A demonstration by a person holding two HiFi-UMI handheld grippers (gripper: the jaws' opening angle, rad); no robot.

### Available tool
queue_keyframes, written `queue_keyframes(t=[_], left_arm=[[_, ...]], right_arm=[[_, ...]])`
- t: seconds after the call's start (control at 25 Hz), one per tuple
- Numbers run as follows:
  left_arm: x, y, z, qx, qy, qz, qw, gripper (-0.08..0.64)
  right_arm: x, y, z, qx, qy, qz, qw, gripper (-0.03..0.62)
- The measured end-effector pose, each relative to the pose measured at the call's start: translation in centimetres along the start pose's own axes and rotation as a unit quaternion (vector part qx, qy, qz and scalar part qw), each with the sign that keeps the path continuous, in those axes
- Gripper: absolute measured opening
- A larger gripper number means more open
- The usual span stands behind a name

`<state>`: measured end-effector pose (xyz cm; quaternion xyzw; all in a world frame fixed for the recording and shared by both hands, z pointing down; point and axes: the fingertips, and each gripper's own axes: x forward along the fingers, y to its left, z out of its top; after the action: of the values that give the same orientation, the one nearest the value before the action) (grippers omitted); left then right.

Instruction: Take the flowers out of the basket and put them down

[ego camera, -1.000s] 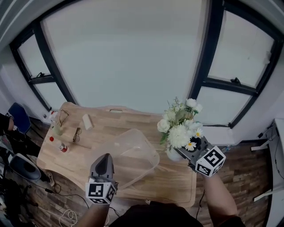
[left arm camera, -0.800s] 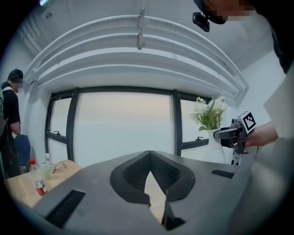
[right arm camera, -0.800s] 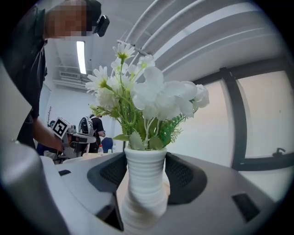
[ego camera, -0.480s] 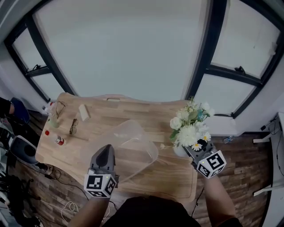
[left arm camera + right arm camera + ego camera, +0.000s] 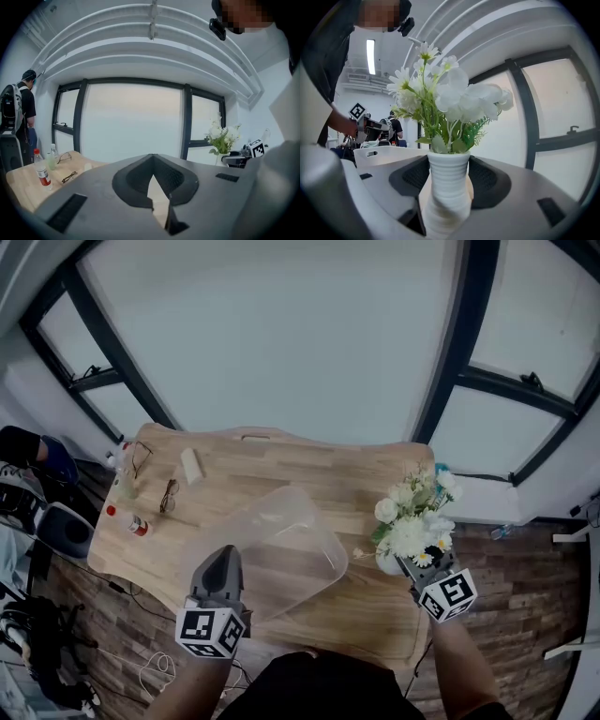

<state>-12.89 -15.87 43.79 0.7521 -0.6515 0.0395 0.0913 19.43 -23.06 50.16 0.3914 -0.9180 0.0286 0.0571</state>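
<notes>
White and yellow flowers [image 5: 412, 517] stand in a ribbed white vase [image 5: 449, 185]. My right gripper [image 5: 401, 563] is shut on the vase and holds it upright over the table's right end, apart from the translucent plastic basket [image 5: 267, 554]. In the right gripper view the jaws press both sides of the vase and the flowers [image 5: 440, 98] rise above them. My left gripper [image 5: 221, 568] is at the basket's near edge. Its fingertips meet in the left gripper view [image 5: 152, 164], and I see nothing between them. The bouquet [image 5: 222, 136] shows far right there.
The wooden table [image 5: 309, 474] carries a small red-capped bottle [image 5: 136, 524], glasses [image 5: 169, 495] and a white block [image 5: 191, 465] at its left end. Big windows stand behind it. A person [image 5: 21, 117] stands far left. Cables lie on the floor at the left.
My right gripper has carried the vase of flowers rightward and lower, away from the basket toward the table's right end. The left gripper has stayed at the basket's near edge.
</notes>
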Motion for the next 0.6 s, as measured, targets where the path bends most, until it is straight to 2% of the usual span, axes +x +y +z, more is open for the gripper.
queue_keyframes(t=[0.36, 0.6], left_arm=[[-0.6, 0.0, -0.5, 0.023, 0.010, 0.014, 0.9996, 0.005], [-1.9, 1.4, -0.3, 0.040, 0.020, 0.027, 0.9986, 0.005]], right_arm=[[2.1, -0.4, -5.4, 0.006, 0.026, -0.011, 1.000, 0.279], [3.1, -0.6, -7.2, 0.003, 0.035, -0.016, 0.999, 0.279]])
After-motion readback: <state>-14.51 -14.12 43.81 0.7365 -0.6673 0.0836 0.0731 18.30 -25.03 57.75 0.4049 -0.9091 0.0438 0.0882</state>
